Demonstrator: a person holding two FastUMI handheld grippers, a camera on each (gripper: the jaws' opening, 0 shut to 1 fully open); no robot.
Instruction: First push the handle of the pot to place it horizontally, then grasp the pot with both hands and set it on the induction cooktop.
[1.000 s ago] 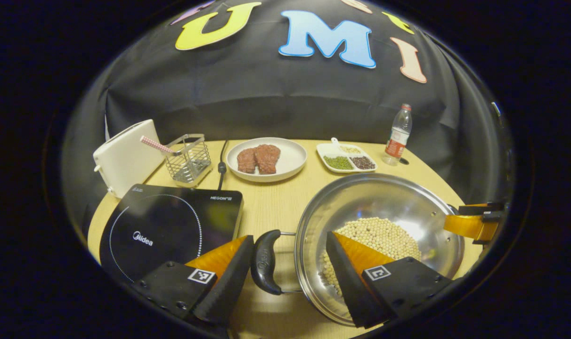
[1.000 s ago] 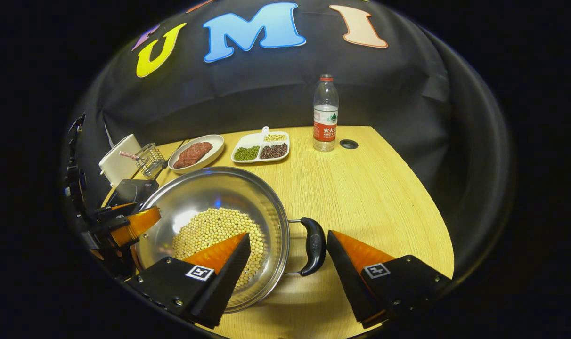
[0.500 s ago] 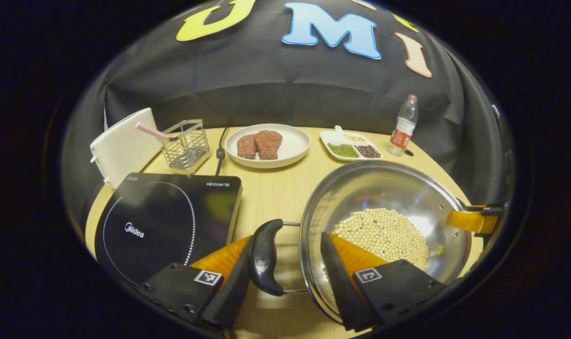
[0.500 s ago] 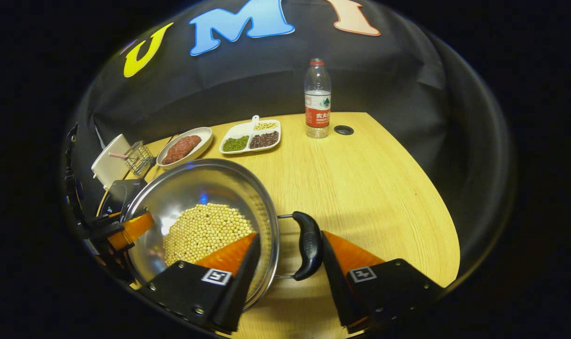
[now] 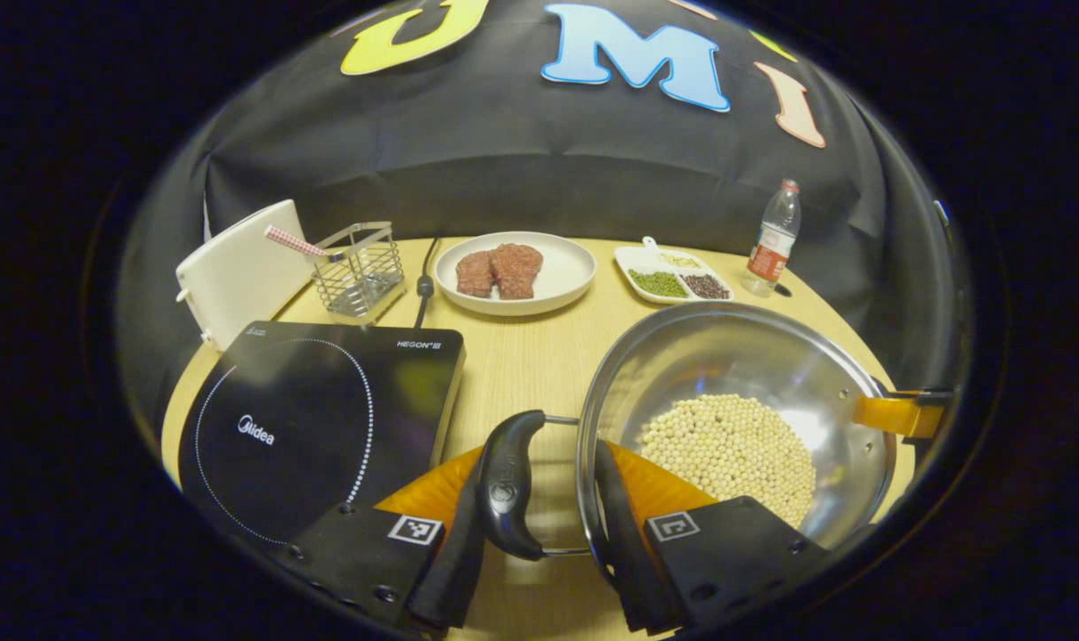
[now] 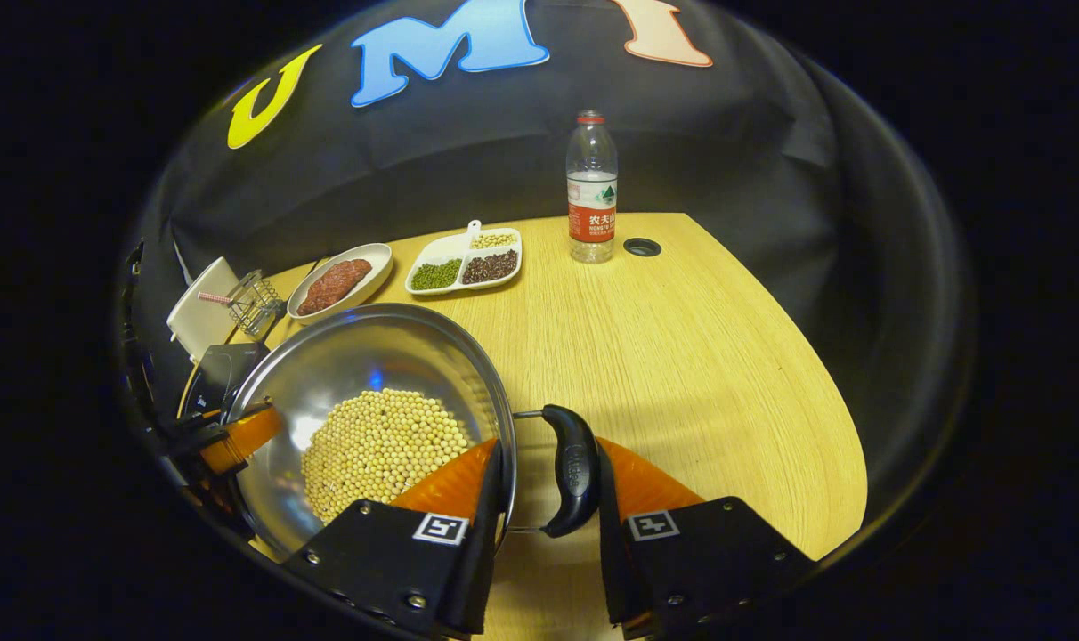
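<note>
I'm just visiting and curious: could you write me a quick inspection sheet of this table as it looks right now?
Surface: wooden table, round hole near the bottle.
Job's things: steel pot of pale beans, on the table right of the cooktop, not on it.
Clutter: plate of meat, divided dish, bottle, wire basket, white appliance.
Grippers: left gripper closes around one black handle and the rim; right gripper likewise at the other handle.
Cables: black cord behind the cooktop.
Surroundings: black cloth wall.

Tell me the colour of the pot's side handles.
Black handles, on a shiny steel pot; clearest in the right gripper view.
</note>
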